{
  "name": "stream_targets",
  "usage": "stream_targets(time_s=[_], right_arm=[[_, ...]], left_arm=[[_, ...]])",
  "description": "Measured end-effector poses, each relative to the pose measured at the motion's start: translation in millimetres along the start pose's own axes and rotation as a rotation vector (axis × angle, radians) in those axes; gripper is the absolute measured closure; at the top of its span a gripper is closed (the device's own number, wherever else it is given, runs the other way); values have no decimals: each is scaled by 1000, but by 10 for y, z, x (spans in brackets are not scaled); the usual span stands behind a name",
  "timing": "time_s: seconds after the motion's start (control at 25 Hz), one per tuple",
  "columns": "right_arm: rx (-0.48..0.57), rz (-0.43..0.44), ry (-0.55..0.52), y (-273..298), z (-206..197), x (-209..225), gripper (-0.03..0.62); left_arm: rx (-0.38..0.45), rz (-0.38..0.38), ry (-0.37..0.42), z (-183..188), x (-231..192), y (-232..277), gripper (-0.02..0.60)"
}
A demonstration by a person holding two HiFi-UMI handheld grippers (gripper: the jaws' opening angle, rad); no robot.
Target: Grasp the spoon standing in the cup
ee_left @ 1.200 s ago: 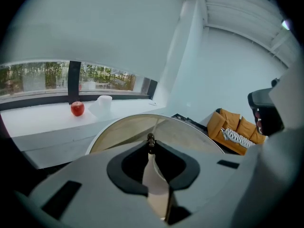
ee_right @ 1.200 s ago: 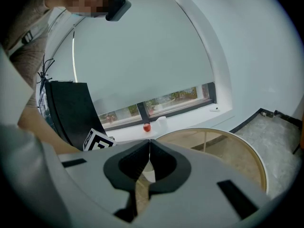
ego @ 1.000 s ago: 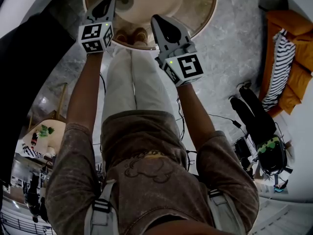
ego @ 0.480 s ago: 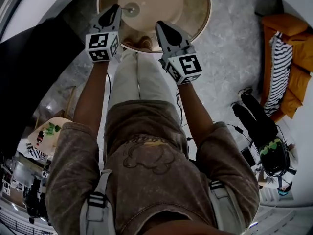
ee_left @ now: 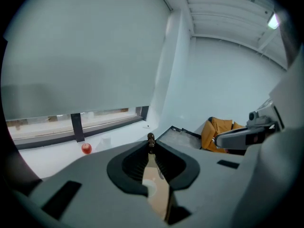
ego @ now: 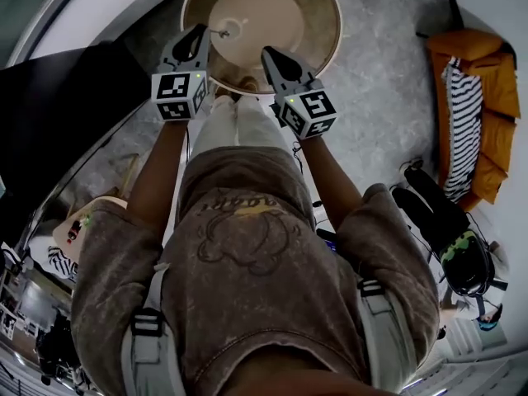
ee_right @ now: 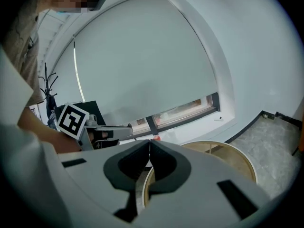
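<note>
A small white cup [ego: 236,30] stands on the round wooden table [ego: 328,21] at the top of the head view. A thin spoon [ego: 219,31] leans out of it to the left. My left gripper [ego: 200,33] is at the spoon's handle. In the left gripper view the brown knob of the spoon [ee_left: 150,137] sits pinched between the nearly closed jaw tips of the left gripper [ee_left: 150,145]. My right gripper [ego: 269,54] hovers over the table's near edge, to the right of the cup. Its jaws touch with nothing between them [ee_right: 149,145].
An orange coat with a striped cloth [ego: 478,97] lies at the right, with black bags [ego: 445,221] and cables on the grey floor below it. A dark panel [ego: 58,114] stands at the left. A red ball [ee_left: 86,148] rests on the window sill.
The head view has shifted, so the table and both grippers sit lower in the frame. The left gripper stays at the spoon and the right gripper stays shut beside it.
</note>
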State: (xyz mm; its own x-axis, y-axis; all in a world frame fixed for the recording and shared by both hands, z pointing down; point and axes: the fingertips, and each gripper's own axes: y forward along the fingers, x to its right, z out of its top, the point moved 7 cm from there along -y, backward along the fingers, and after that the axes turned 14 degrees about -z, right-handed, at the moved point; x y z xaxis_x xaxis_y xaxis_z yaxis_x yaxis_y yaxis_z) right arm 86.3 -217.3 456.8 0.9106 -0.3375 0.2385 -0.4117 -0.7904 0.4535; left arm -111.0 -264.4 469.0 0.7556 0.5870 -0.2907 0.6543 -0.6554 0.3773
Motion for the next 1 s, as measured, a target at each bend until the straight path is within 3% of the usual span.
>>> stream_targets(time_s=[0.2,0.52,1.0], right_arm=[[35,22,22,-181,281,-113,576],[90,42,-15,-388,578,-178,576],[188,-10,-59,-639,932,50,576]], left_arm=[[10,-34,59,371,242,-313,526],[57,-52,89,775,530,-568,526],[153,-71,150,1199,802,-709,526]])
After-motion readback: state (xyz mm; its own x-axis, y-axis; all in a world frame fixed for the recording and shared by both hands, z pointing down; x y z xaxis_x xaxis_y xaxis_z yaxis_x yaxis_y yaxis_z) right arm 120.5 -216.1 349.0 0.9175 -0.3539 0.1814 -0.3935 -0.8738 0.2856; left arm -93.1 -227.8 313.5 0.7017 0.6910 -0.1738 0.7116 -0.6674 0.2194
